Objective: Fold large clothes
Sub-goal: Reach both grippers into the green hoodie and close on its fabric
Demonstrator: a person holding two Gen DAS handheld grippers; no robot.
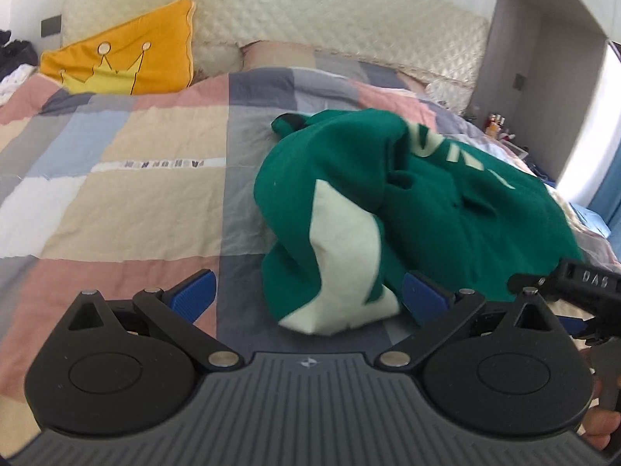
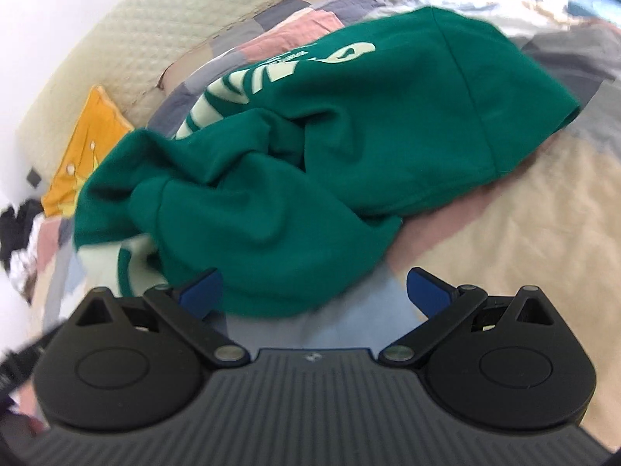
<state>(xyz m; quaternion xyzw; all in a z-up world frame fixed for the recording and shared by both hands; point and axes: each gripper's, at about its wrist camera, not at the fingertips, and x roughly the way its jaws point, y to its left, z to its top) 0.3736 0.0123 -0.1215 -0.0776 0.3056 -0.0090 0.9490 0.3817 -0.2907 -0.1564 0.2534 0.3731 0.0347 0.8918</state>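
Left wrist camera sits low over the patchwork quilted bedspread [image 1: 128,178], facing the cream padded headboard [image 1: 310,19] at twelve o'clock. Right wrist camera looks close, rolled. Both share the crumpled green sweatshirt [image 1: 388,202] [image 2: 310,147].

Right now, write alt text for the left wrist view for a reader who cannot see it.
A crumpled green sweatshirt with cream patches and lettering lies heaped on a patchwork quilt in pink, beige and grey, just ahead of the open left gripper. A yellow crown-print pillow leans against the cream quilted headboard, and the right gripper pokes in at the right edge.
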